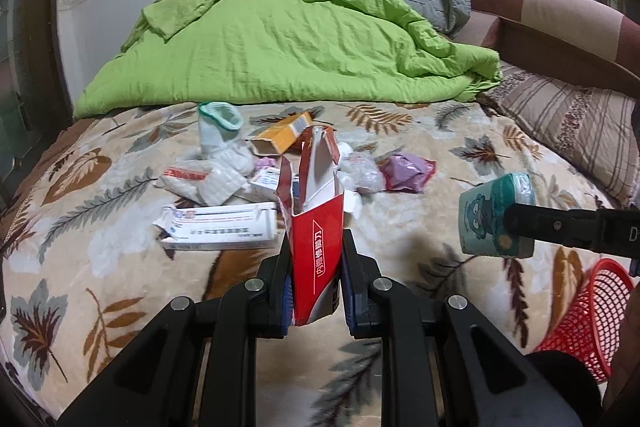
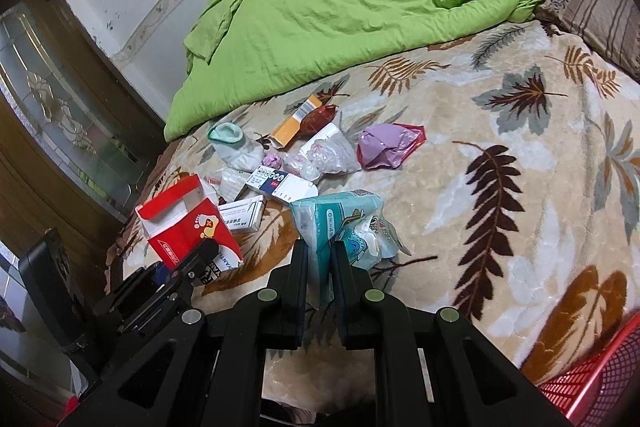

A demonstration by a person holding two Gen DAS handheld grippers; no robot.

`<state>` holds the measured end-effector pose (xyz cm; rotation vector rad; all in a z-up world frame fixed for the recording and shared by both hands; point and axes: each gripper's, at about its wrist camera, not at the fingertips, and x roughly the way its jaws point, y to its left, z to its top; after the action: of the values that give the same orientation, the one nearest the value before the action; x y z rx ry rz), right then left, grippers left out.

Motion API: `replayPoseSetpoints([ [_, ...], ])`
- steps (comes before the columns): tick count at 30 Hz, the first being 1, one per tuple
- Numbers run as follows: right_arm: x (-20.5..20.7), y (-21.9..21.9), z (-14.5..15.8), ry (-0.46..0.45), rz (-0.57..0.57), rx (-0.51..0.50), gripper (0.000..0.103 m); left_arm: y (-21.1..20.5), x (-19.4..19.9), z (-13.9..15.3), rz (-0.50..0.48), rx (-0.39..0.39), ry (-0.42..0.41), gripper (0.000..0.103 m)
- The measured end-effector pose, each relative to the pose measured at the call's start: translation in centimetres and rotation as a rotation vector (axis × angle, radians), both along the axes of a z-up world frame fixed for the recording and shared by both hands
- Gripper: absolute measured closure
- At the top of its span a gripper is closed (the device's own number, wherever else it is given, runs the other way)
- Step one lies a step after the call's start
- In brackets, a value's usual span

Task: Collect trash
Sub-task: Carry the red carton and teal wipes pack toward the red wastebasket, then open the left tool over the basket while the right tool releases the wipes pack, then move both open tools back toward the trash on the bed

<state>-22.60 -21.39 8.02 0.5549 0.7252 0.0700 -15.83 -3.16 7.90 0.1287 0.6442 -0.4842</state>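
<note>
The left claw (image 1: 314, 259) is clamped on a red box (image 1: 316, 227), held up over the bed (image 1: 460, 155). The right claw (image 2: 320, 259) is clamped on a teal tissue pack (image 2: 344, 227). Behind the red box lies more trash (image 1: 224, 183), then a green quilt (image 1: 280, 39).

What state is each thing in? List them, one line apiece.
left gripper: shut on the red carton.
red carton: open at the top, held off the bed.
right gripper: shut on the teal tissue pack.
teal tissue pack: crumpled, held.
orange box: lying flat, end flap open.
white medicine box: lying flat, end flap torn open.
purple bag: crumpled, lying on the blanket.
red basket: beside the bed, contents hidden.
</note>
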Motion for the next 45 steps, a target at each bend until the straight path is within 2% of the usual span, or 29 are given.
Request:
replayPoseSetpoints([
  [7, -4.0, -3.4, 1.5, -0.034, -0.064, 0.030, 0.090, -2.7, -3.2, 1.7, -0.128, -0.035, -0.004, 0.085],
  [13, -10.4, -7.8, 2.6, -0.042, -0.170, 0.036, 0.090, -6.4, -7.0, 3.7, -0.314, -0.078, 0.027, 0.084],
  [20, -18.8, -13.4, 1.6, 0.018, -0.338, 0.076, 0.090, -13.6, -12.4, 4.4, -0.620, -0.110, 0.167, 0.084],
  [26, -24.3, -16.7, -1.1, 0.084, -0.455, 0.138, 0.088, -19.7, -16.6, 2.5, -0.813, -0.074, 0.313, 0.084],
  [27, -24.7, -16.9, -1.4, 0.093, -0.462, 0.142, 0.087, -20.5, -17.2, 2.1, -0.829, -0.060, 0.321, 0.079],
  [28, -25.1, -17.2, -1.8, 0.106, -0.471, 0.147, 0.086, -20.9, -17.6, 1.9, -0.837, -0.049, 0.325, 0.075],
  [30, -25.6, -17.6, -2.2, 0.120, -0.488, 0.156, 0.071, -21.7, -18.3, 1.5, -0.836, -0.032, 0.332, 0.055],
  [33, -26.2, -17.9, -1.9, 0.108, -0.505, 0.130, 0.048, -21.3, -18.1, 1.4, -0.826, -0.034, 0.327, 0.050],
  [36, -25.9, -17.9, -1.0, 0.095, -0.508, 0.088, 0.045, -20.7, -17.7, 1.9, -0.794, -0.050, 0.321, 0.039],
  [40, -25.0, -17.6, -0.3, 0.070, -0.478, 0.083, 0.041, -20.0, -17.0, 2.3, -0.752, -0.049, 0.300, 0.039],
  [45, -22.6, -16.0, 0.2, 0.048, -0.410, 0.077, 0.041, -16.7, -14.8, 3.3, -0.645, -0.062, 0.263, 0.038],
])
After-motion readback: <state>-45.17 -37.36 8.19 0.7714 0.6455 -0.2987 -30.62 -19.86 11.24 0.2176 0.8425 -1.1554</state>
